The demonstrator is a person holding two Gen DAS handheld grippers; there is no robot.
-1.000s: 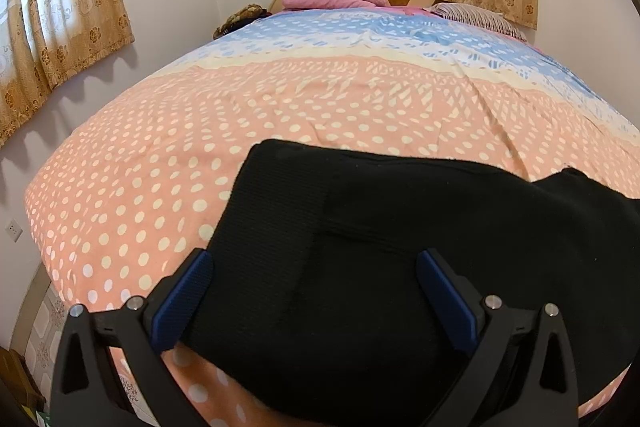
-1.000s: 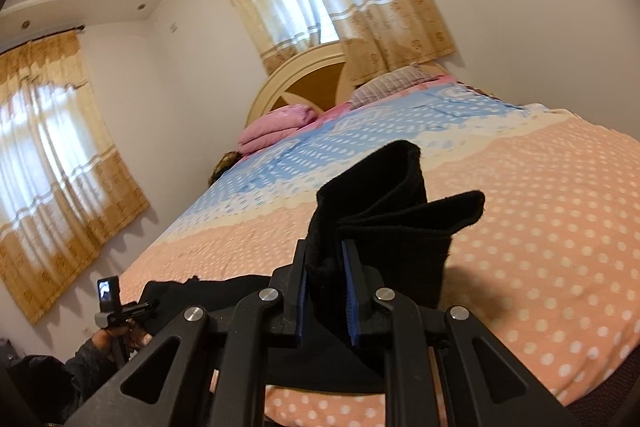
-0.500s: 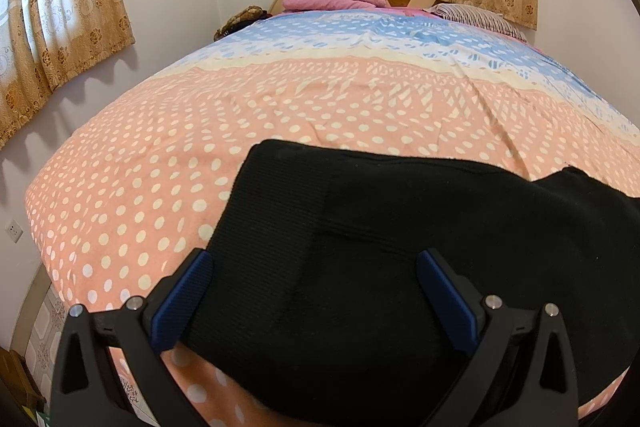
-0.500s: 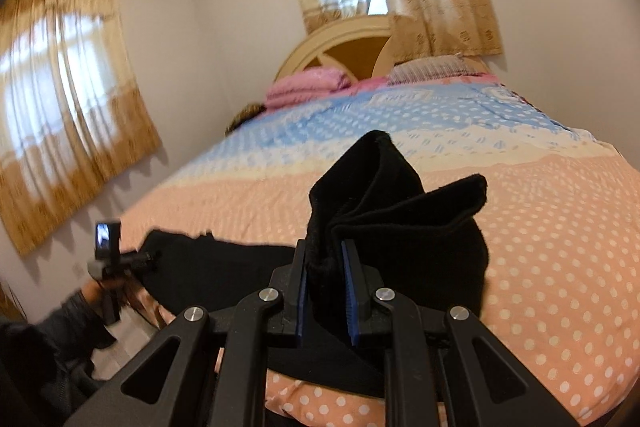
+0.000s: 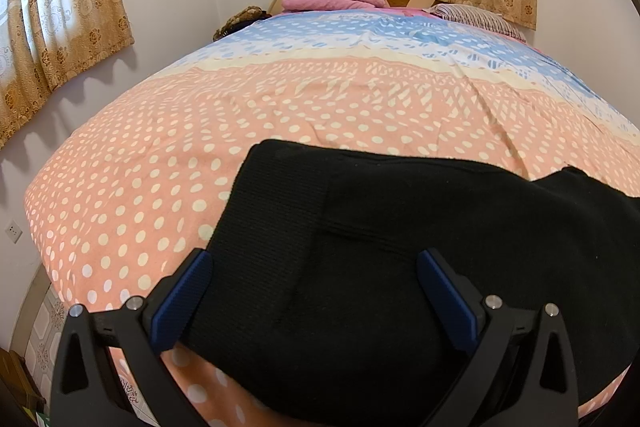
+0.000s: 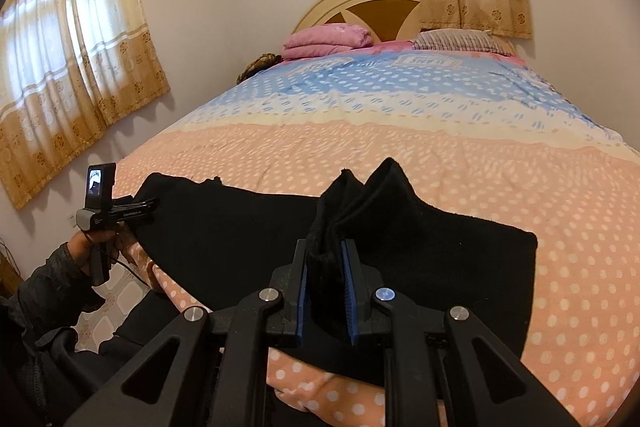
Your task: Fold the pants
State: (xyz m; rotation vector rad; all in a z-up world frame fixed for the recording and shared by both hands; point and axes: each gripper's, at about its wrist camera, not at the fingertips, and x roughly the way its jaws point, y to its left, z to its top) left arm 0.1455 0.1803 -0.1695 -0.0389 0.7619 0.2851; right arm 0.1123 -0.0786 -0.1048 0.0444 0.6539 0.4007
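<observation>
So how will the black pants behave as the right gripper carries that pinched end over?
Probably floppy: the black pants bunch into peaks above the right gripper. Likely grippy, not slippery, judging by the ribbed knit. The rest should trail limply across the bedspread.

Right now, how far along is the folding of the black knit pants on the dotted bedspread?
Partly done. The black knit pants lie spread across the near edge of the pink dotted bedspread. In hand: the right gripper is clamped on a bunched end of the fabric, raised over the rest. The left gripper sits open over the other end. Left: lay that end down and flatten the fold.
</observation>
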